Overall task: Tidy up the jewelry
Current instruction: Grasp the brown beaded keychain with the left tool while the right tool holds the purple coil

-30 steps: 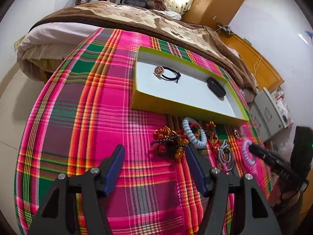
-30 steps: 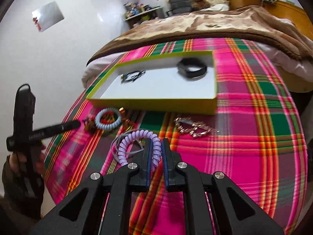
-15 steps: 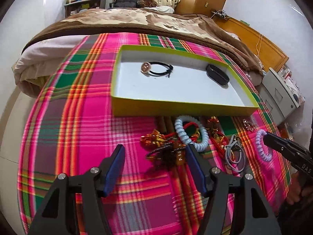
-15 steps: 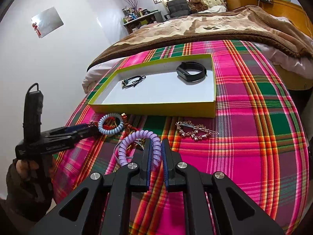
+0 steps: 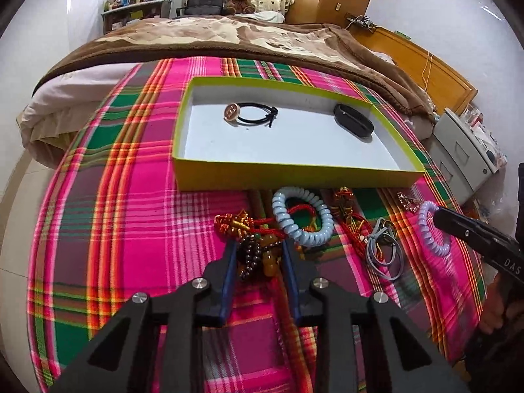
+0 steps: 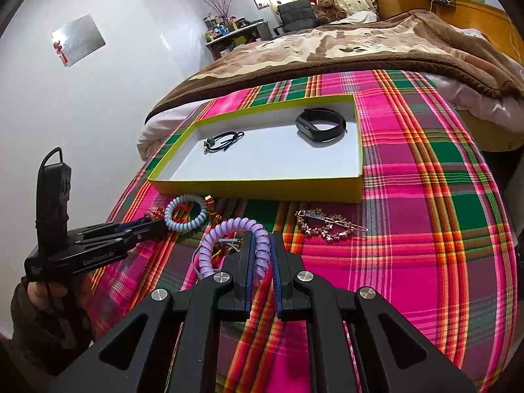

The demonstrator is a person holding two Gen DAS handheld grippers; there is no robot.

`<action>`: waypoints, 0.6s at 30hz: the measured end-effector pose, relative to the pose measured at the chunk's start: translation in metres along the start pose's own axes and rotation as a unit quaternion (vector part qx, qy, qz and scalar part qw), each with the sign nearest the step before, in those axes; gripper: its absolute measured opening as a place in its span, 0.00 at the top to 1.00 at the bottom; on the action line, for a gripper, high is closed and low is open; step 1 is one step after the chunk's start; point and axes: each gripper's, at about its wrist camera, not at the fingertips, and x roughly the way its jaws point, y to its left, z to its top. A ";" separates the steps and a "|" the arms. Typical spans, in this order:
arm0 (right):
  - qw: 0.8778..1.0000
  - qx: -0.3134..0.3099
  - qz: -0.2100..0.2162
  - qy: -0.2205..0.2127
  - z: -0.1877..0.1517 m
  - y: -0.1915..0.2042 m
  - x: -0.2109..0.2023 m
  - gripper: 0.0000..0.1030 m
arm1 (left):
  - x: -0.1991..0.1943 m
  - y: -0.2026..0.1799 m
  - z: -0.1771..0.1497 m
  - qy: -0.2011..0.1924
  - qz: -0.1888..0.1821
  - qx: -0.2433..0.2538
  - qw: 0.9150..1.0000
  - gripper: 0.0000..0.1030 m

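Note:
A yellow-green tray (image 5: 294, 173) (image 6: 262, 189) with a white floor holds a black cord bracelet (image 5: 252, 113) (image 6: 224, 140) and a black wristband (image 5: 353, 123) (image 6: 321, 125). My left gripper (image 5: 258, 252) (image 6: 154, 226) has its jaws closed in on a brown bead bracelet (image 5: 258, 255) in the jewelry pile. My right gripper (image 6: 262, 245) (image 5: 439, 217) is shut on a purple coil band (image 6: 235, 242) (image 5: 432, 229), held just above the cloth.
On the plaid cloth (image 5: 131, 229) in front of the tray lie a light-blue coil band (image 5: 303, 216) (image 6: 186, 213), red-and-gold cords (image 5: 235, 224), grey hair ties (image 5: 383, 252) and a gold chain with a clip (image 6: 327, 224). A bed (image 5: 229, 36) lies behind.
My left gripper moved forward into the pile and its jaws closed from wide open onto the brown bead bracelet. My right gripper stayed shut on the purple coil band.

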 end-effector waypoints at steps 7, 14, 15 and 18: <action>1.000 -0.001 -0.001 -0.009 0.003 0.002 -0.004 0.90 | -0.013 0.006 -0.003 -0.006 -0.004 -0.008 1.000 0.73; 1.000 -0.002 0.000 -0.013 0.003 0.005 -0.009 0.90 | -0.024 0.009 -0.007 -0.012 -0.009 -0.014 1.000 0.73; 1.000 -0.003 0.000 -0.014 0.003 0.005 -0.010 0.90 | -0.027 0.009 -0.006 -0.015 -0.009 -0.014 1.000 0.73; 1.000 -0.003 -0.003 -0.019 0.007 0.006 -0.013 0.90 | -0.037 0.011 -0.002 -0.026 -0.009 -0.014 1.000 0.73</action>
